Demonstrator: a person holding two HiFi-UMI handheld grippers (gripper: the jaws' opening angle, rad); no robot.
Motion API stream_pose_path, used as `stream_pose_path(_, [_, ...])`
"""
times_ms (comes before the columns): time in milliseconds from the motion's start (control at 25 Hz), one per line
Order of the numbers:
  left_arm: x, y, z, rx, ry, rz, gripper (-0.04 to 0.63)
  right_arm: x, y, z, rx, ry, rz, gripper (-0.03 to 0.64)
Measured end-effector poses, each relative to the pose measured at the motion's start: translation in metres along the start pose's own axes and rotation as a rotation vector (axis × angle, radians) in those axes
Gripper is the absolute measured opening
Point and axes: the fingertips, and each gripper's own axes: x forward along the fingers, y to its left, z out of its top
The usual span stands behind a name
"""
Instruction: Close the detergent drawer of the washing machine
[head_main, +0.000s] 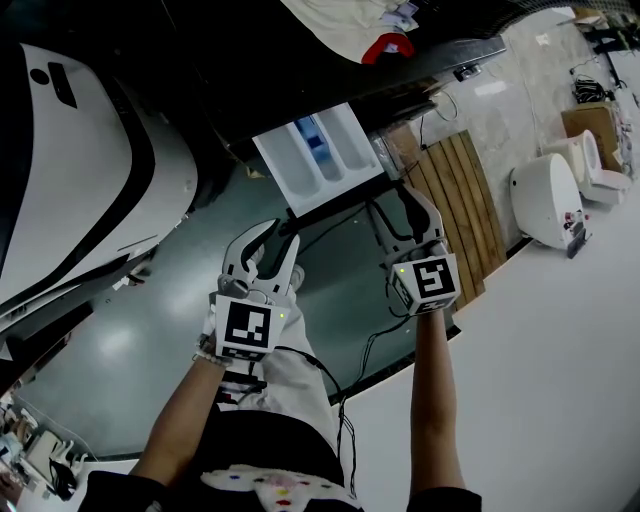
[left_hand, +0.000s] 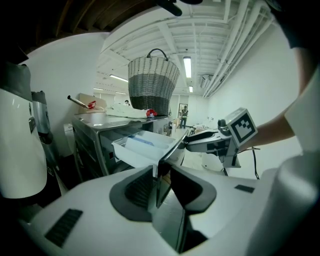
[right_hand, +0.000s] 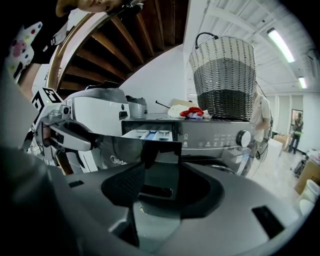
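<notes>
- I am holding my left gripper at the left end of the detergent drawer, which is standing pulled well out of the washing machine.
- Its jaws are standing apart. The drawer's dark front panel is running edge-on between them with a gap on each side, so neither pad is pressing on it.
- I am holding my right gripper at the panel's other end, pointing it at the machine's front.
- Its jaws are also standing apart and clamping nothing. The glossy panel is lying face-on across the space ahead of them, its right edge sitting between the two jaws.
- In the left gripper view, the right gripper's tip is appearing to meet the panel's far end, though I cannot tell whether it is truly touching.
- The drawer's white tray is showing its compartments, one of them holding a blue insert.
- A two-tone wicker basket is sitting on top of the machine, with a red cloth lying just beside it.
- A white machine is standing next to the washing machine, on my left gripper's side.
- A wooden slatted pallet is lying on the floor beyond my right gripper.
</notes>
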Motion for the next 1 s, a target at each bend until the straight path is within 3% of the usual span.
stream_pose_path(360, [0.002,0.002,0.003,-0.010,-0.022,-0.002,0.121,0.004,0.000,0.002,0.006,-0.002,-0.015,0.221])
stream_pose_path(600, [0.002,0.007,0.001,0.021,0.023,0.008,0.124,0.006,-0.001,0.003,0.011,0.004,-0.026,0.221])
stream_pose_path(1000, [0.008,0.031,0.012,0.032,-0.025,0.045,0.123,0.030,-0.003,0.011,0.052,-0.003,-0.052,0.219])
